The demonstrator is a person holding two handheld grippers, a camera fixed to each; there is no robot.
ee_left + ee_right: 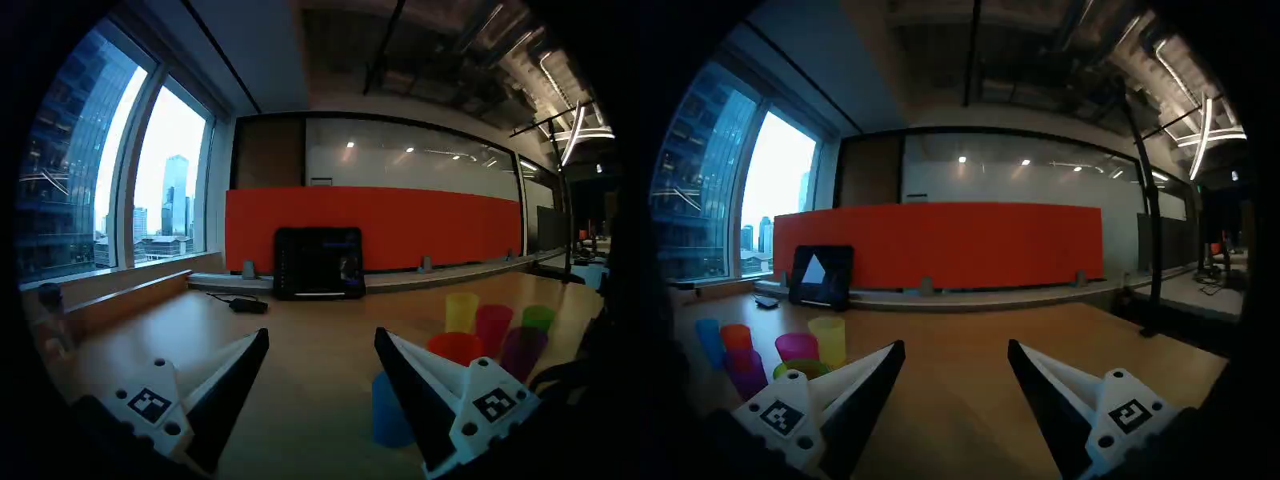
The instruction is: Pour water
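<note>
Several coloured plastic cups stand grouped on the wooden table. In the left gripper view they lie to the right: a yellow cup (462, 311), a pink cup (493, 326), a green cup (538, 317), an orange cup (455, 347), a purple cup (524, 350) and a blue cup (389, 412) partly behind the right finger. My left gripper (321, 344) is open, holding nothing. In the right gripper view the cups sit at the lower left: blue cup (709, 339), orange cup (736, 337), purple cup (746, 371), pink cup (797, 346), yellow cup (828, 340), green cup (802, 369). My right gripper (955, 354) is open over bare table.
A dark tablet (318, 263) leans against the orange partition (376, 226) at the table's far edge, with a black adapter and cable (247, 305) to its left. A bottle (50, 320) stands at the far left by the windows. A dark post (1146, 264) rises at the right.
</note>
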